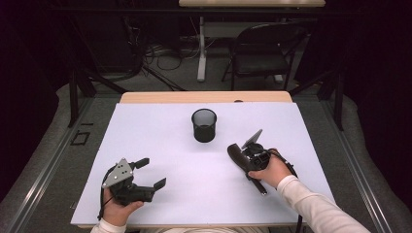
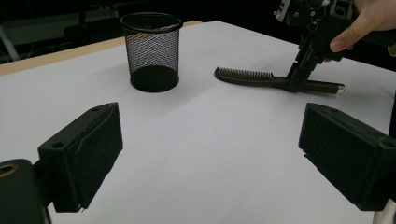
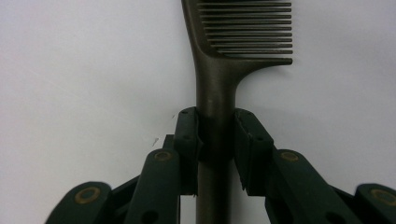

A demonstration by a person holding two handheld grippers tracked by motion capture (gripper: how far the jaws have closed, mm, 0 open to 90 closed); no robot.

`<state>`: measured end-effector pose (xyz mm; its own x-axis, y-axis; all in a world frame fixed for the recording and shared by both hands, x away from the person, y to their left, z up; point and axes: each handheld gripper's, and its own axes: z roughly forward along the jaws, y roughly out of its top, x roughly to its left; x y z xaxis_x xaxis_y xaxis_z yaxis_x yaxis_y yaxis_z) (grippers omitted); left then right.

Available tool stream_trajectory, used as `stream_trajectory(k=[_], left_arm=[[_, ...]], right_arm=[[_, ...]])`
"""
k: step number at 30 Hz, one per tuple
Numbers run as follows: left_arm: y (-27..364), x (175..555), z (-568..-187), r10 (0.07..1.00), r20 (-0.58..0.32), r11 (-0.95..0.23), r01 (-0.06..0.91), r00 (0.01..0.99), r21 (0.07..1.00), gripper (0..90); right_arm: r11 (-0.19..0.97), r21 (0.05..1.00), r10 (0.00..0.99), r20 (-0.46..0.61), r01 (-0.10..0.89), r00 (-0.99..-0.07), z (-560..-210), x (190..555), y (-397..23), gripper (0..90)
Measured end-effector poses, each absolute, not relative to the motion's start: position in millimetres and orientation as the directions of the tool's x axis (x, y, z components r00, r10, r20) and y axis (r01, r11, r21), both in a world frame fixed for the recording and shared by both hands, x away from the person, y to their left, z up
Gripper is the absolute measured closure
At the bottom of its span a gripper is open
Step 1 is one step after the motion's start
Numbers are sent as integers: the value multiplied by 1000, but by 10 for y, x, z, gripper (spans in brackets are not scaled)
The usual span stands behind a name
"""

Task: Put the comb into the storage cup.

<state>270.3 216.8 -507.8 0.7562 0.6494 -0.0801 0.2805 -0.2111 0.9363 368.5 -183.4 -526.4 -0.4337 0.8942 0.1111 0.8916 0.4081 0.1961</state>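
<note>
No readable writing shows. The right gripper [image 3: 215, 140] clamps the comb [image 3: 219, 88] handle, apparently flat on the table [image 1: 160, 136]. The left gripper [image 1: 148, 174], near left, is wide open and empty.

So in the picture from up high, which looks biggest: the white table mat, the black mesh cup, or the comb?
1. White mat, by far the largest.
2. and 3. Mesh cup and comb: unsure. The right gripper and hand cover part of the comb, so these two look about alike.

A black folding chair [image 1: 265, 48] and tangled cables [image 1: 163, 53] sit on the floor beyond the table [image 1: 204, 97].
</note>
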Motion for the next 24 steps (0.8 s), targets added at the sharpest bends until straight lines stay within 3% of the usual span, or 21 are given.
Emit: stream_trajectory(k=[6,8,14,24], left_arm=[[2168,2706,-5079,644,-84,-211,282,760,936,64],[2166,2705,-5080,650,-81,-210,282,756,936,63],[2172,2711,-5081,645,-86,-211,285,759,935,63],[2168,2710,-5084,650,-87,-210,288,755,934,63]], right_arm=[[443,120,887,80,888,-454,-5167,3701,-1859,724],[388,247,893,138,888,-429,-5248,3673,-1867,724],[440,142,887,87,887,-454,-5122,3697,-1892,725],[423,220,885,110,879,-453,-5084,3679,-1907,725]])
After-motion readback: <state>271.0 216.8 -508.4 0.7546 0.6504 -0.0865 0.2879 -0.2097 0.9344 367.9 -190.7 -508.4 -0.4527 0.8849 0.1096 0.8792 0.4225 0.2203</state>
